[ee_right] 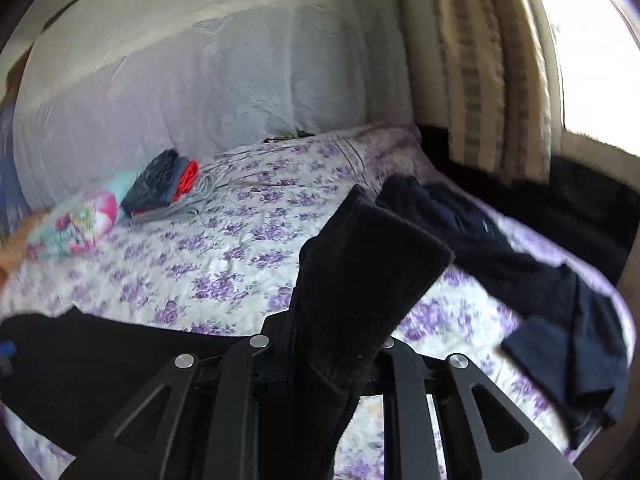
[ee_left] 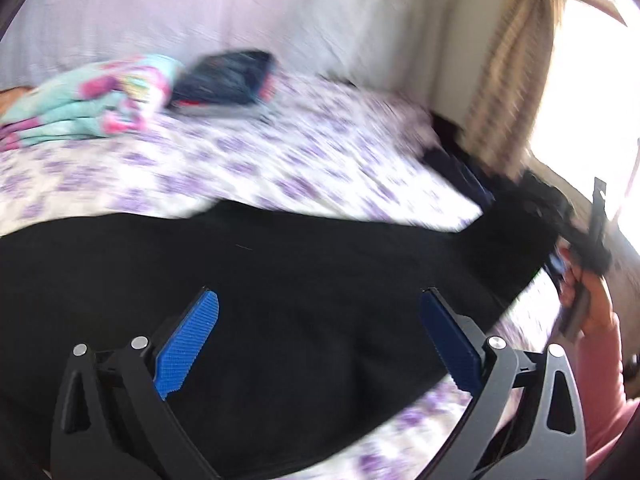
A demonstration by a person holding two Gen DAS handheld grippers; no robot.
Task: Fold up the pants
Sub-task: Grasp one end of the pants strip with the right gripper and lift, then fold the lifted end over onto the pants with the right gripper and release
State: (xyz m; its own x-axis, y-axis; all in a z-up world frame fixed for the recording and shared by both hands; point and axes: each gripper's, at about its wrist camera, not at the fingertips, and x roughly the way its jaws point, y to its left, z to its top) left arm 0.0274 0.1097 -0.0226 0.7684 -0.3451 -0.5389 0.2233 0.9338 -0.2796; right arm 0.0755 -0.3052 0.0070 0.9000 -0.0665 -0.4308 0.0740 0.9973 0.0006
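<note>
Black pants [ee_left: 280, 300] lie stretched across a bed with a purple-flowered sheet [ee_left: 280, 152]. My left gripper [ee_left: 320, 300] is open, its blue pads [ee_left: 188, 344] spread wide just above the pants. My right gripper [ee_right: 324, 344] is shut on one end of the black pants [ee_right: 360, 264], which sticks up out of the jaws, lifted off the bed. In the left wrist view the right gripper [ee_left: 560, 256] shows at the far right, holding the pants' end. The rest of the pants trails left in the right wrist view [ee_right: 100, 360].
A stack of folded dark and red clothes [ee_right: 164, 184] and a turquoise-pink bundle [ee_right: 80, 220] lie at the back left of the bed. A dark navy garment [ee_right: 540, 280] lies spread at the right edge. A curtain [ee_right: 480, 80] and bright window stand right.
</note>
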